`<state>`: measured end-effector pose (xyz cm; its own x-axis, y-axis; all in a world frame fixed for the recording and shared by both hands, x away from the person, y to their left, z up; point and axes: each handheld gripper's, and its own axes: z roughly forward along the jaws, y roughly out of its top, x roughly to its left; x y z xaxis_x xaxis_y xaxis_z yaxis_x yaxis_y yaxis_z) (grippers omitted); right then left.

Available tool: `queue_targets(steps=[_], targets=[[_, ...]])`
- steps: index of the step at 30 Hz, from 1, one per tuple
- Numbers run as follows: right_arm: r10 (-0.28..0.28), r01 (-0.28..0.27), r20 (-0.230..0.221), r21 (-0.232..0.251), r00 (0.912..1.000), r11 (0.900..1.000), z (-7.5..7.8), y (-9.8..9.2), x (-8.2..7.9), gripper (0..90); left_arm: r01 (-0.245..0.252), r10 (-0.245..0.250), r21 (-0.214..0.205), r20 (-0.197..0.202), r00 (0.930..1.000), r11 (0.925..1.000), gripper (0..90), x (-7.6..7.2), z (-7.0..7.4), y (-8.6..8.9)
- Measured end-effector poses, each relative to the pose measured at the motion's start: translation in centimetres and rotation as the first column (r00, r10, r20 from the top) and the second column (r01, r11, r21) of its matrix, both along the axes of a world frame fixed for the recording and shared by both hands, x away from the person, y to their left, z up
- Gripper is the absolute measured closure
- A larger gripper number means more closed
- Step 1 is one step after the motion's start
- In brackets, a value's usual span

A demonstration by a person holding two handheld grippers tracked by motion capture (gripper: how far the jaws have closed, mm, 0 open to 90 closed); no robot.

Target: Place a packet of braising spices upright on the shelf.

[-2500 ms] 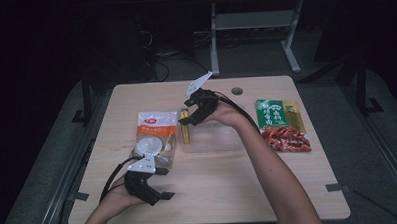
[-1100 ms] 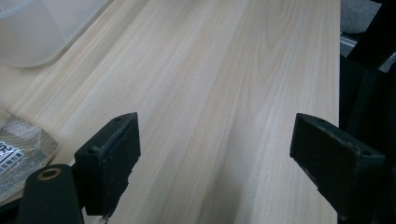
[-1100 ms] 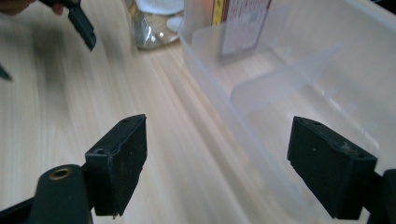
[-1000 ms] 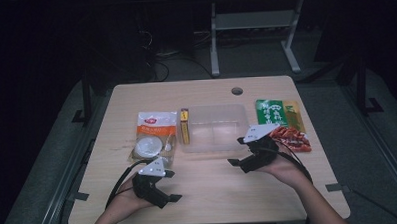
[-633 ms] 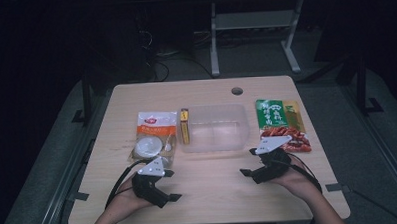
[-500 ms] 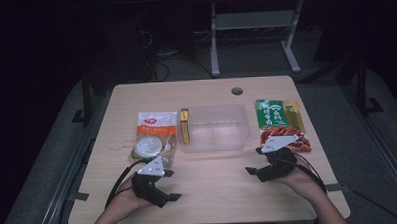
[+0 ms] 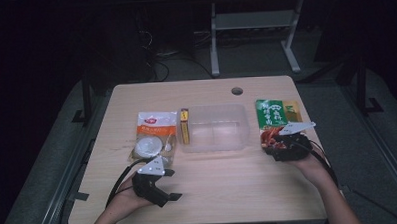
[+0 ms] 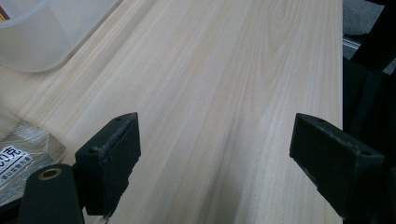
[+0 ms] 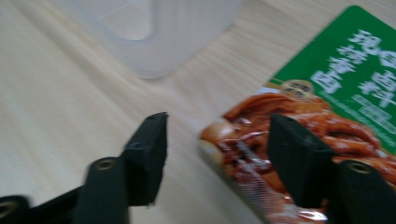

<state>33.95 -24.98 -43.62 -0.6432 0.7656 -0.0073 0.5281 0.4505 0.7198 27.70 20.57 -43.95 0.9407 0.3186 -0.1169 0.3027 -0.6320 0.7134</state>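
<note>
A green and red food packet [image 7: 274, 114] lies flat at the table's right. My right gripper [image 7: 273, 142] is at its near corner. In the right gripper view the packet's red corner [image 9: 243, 154] lies between the jaws of the right gripper [image 9: 219, 140]. The jaws have just been closing. One jaw stands over the packet and the other is still apart from it, so the gripper is open. My left gripper [image 7: 173, 184] rests near the front left. In its own view, the left gripper [image 8: 215, 140] stands wide open over bare wood.
A clear plastic container [image 7: 215, 146] sits mid-table, seen also in both gripper views [image 9: 154, 51] [image 8: 32, 42]. A slim yellow box [image 7: 185, 126] stands at its left wall. Left of that lies a white and orange packet [image 7: 152, 133]. A cable hole [image 7: 237, 90] is at the back.
My right hand left the yellow box by the container, then slid right and down to the green and red packet's near corner. The left gripper stayed put.
</note>
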Motion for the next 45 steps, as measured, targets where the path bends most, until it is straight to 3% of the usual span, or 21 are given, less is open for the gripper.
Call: queue_targets(steps=[7,11,16,22,25,31,34,40,45], targets=[[-0.117,0.118,0.040,-0.025,0.9923,0.9927,-0.1,-2.4,2.2,77.0,0.000,0.000,-0.008,-0.002,1.0000,1.0000,15.9,0.0,0.0,-0.1],[-0.154,0.155,0.018,-0.052,0.9878,0.9866,-0.5,-3.6,3.6,89.6,0.004,-0.004,0.006,-0.005,1.0000,1.0000,15.9,0.1,0.1,-0.2],[-0.174,0.173,-0.006,-0.060,0.9848,0.9830,-1.3,-4.6,4.8,89.9,0.006,-0.006,0.002,-0.009,0.9999,1.0000,15.9,0.1,0.0,-0.2],[-0.175,0.170,-0.026,-0.145,0.9842,0.9747,-2.1,-4.3,6.0,89.9,0.004,-0.004,0.000,-0.012,0.9999,1.0000,15.9,0.0,-0.1,-0.3],[-0.183,0.176,-0.038,-0.152,0.9823,0.9726,-2.3,-4.2,6.0,90.0,-0.003,0.003,-0.001,-0.022,0.9998,1.0000,15.9,-0.1,-0.2,-0.3],[-0.154,0.136,-0.043,-0.279,0.9871,0.9504,-2.3,-3.0,6.6,90.0,0.004,-0.004,0.004,-0.020,0.9998,1.0000,15.9,-0.2,-0.2,-0.5],[-0.134,0.114,-0.040,-0.317,0.9902,0.9414,-2.2,-2.7,6.5,90.0,0.010,-0.010,0.008,-0.021,0.9997,0.9999,15.9,-0.2,-0.3,-0.5],[-0.071,0.039,-0.103,-0.281,0.9921,0.9588,-1.9,-2.7,5.9,90.0,0.009,-0.009,0.011,-0.025,0.9996,0.9999,16.0,-0.1,-0.3,-0.5],[-0.035,0.005,-0.099,-0.296,0.9945,0.9553,-1.9,-2.2,5.3,90.0,0.009,-0.008,0.008,-0.024,0.9997,0.9999,15.9,-0.2,-0.3,-0.4]])
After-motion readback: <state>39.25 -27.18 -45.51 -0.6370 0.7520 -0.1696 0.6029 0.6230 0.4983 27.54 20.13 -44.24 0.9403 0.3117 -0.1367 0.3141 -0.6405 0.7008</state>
